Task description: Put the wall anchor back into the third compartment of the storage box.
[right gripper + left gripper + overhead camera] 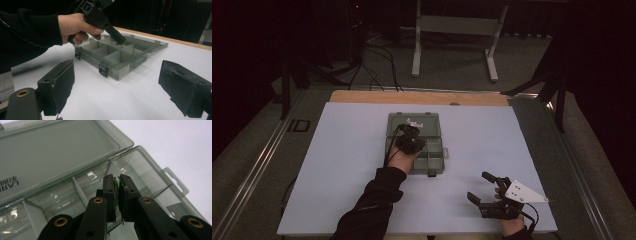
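Left gripper (117, 192): jaws nearly closed on a small green piece (116, 184), tips lowered over a far compartment of the open clear organizer box (432, 160). Right gripper (484, 187): jaws spread wide and empty above the white table (337, 150), the box well ahead of them.

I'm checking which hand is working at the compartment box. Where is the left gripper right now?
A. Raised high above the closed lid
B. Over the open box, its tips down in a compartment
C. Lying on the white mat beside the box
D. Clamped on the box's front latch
B: the left gripper reaches down into a compartment of the open organizer box, jaws nearly closed on something small and green.
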`<control>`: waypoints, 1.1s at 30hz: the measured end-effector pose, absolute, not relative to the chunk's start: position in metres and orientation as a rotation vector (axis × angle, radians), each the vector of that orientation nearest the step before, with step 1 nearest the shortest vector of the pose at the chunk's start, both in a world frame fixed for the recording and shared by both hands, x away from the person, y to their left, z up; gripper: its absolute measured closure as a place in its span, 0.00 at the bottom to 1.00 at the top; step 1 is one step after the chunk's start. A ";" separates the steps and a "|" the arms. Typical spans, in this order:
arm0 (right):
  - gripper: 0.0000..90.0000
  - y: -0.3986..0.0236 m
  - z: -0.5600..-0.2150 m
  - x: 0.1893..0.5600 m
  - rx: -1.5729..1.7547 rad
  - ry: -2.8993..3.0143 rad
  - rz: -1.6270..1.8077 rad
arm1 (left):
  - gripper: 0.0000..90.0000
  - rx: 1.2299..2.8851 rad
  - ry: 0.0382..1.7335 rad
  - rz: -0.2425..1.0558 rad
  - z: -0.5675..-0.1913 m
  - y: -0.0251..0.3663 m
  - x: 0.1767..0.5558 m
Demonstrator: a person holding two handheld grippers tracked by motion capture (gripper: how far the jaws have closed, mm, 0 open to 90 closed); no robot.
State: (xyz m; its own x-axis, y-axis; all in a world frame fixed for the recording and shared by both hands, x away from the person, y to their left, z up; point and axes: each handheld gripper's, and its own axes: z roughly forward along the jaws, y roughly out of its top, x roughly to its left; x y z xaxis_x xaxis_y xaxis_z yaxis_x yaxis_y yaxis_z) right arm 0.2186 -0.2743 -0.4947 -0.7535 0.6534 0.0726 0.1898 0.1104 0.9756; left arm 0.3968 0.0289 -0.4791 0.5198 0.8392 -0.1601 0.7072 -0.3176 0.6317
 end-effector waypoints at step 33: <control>0.15 -0.274 -0.495 0.219 0.825 2.018 1.675 | 0.16 2.062 1.176 0.286 -0.440 0.059 0.381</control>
State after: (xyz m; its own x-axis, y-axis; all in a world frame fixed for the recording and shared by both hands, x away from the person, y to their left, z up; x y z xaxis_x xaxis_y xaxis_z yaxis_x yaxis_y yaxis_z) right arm 0.2191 -0.2744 -0.4949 -0.7506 0.6569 0.0712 0.1909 0.1124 0.9752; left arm 0.3808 0.0591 -0.4404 0.5564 0.8160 -0.1568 0.6524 -0.3122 0.6906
